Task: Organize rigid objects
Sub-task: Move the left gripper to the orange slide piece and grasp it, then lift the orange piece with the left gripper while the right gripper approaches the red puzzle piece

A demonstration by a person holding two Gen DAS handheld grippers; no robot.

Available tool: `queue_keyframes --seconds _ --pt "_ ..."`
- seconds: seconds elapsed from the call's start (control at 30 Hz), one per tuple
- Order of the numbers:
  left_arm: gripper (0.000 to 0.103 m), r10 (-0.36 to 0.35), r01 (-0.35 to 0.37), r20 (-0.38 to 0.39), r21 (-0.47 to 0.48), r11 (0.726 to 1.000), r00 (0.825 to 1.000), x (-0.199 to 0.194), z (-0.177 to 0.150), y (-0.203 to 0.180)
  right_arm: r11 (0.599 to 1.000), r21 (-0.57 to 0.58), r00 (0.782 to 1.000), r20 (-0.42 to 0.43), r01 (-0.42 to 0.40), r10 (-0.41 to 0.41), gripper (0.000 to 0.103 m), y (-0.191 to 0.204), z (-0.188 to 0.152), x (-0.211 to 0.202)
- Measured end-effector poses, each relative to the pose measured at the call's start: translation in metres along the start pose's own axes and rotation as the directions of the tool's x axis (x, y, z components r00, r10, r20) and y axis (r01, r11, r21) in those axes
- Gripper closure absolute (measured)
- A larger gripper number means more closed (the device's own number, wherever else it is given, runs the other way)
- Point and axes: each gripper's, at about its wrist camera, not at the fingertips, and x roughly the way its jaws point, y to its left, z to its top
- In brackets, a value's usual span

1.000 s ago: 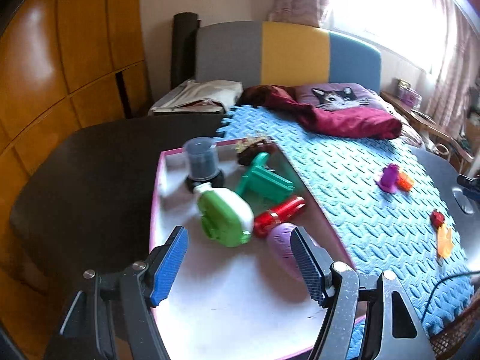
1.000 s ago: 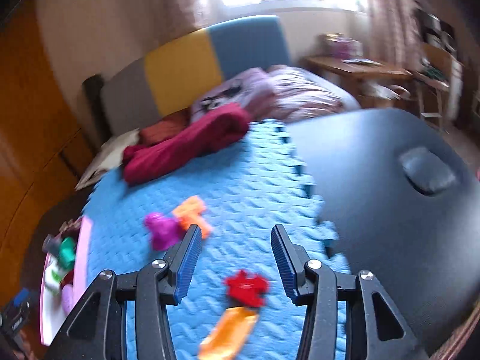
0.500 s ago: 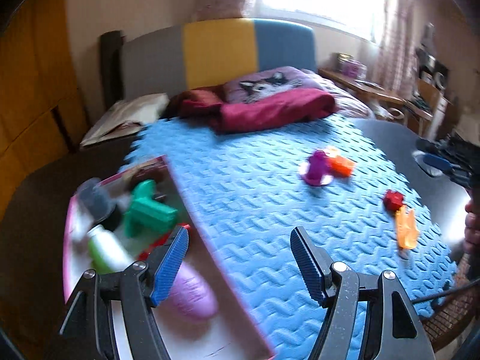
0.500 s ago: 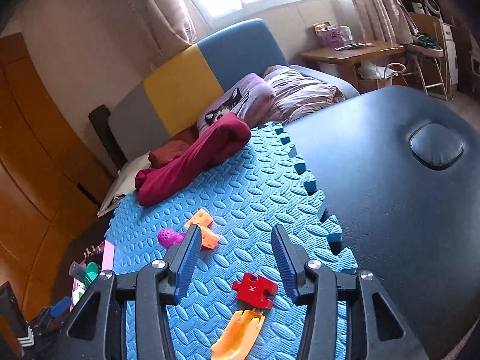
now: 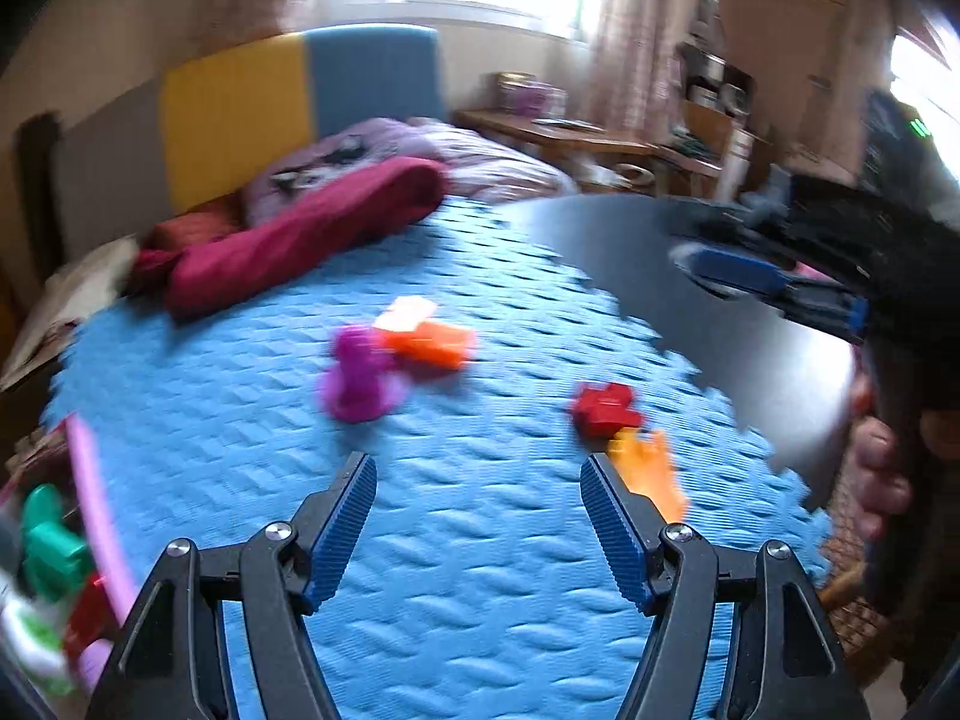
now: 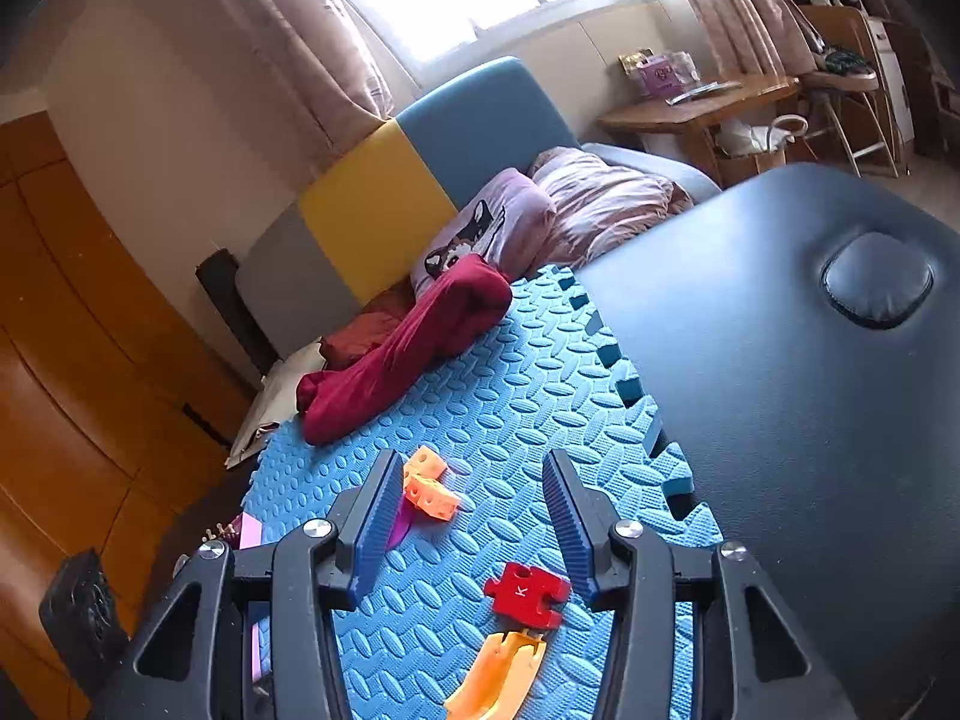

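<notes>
1. A rolled maroon cloth [image 6: 408, 348] lies at the far end of the blue foam mat [image 6: 510, 396]; a dark padded table [image 6: 810, 420] borders its right side.
2. The red puzzle piece [image 6: 527, 594] lies below the right gripper [image 6: 474, 516], whose jaws are spread and empty; an orange curved piece [image 6: 498, 678] touches it.
3. The left gripper [image 5: 480, 516], released and empty, hangs over bare mat, with the purple toy [image 5: 357, 375] beyond it. Only its view shows the pink-rimmed tray [image 5: 96, 516].

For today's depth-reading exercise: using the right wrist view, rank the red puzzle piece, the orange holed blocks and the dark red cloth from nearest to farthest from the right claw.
1. Red puzzle piece: between the right claw's fingers.
2. Orange holed blocks: just beyond the left fingertip.
3. Dark red cloth: at the mat's far edge.
</notes>
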Motion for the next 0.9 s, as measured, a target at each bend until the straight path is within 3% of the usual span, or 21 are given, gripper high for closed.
queue_keyframes --seconds 0.23,0.37,0.47,0.5,0.57,0.73,0.9 --pt "0.032 -0.128 0.132 -0.049 0.090 0.987 0.991 0.021 0.002 -0.042 0.997 0.076 1.000 0.022 -0.007 0.005 0.054 -0.014 0.003 -0.004" --pt "0.033 -0.145 0.154 -0.096 0.085 0.985 0.985 0.038 0.001 -0.051 0.996 0.088 1.000 0.020 -0.012 0.011 0.054 -0.016 0.003 -0.005" --pt "0.051 -0.172 0.182 -0.154 0.053 0.982 0.973 0.055 -0.002 -0.053 0.996 0.090 1.000 0.016 -0.009 0.007 0.054 -0.017 0.003 -0.004" --pt "0.067 -0.174 0.184 -0.187 0.037 0.982 0.967 0.064 -0.003 -0.052 0.996 0.091 1.000 0.013 -0.007 0.006 0.054 -0.017 0.003 -0.003" --pt "0.076 -0.153 0.161 -0.168 0.033 0.986 0.974 0.066 -0.004 -0.051 0.996 0.088 1.000 0.001 0.001 -0.001 0.054 -0.016 0.002 -0.001" --pt "0.077 -0.131 0.127 -0.125 -0.034 0.991 0.984 0.054 -0.016 -0.031 0.998 0.047 0.997 -0.066 0.032 -0.029 0.054 -0.009 -0.001 0.012" --pt "0.077 -0.005 -0.005 -0.103 -0.088 0.996 0.995 0.033 -0.033 -0.004 0.997 -0.054 0.986 -0.152 0.062 -0.069 0.054 0.007 -0.010 0.031"
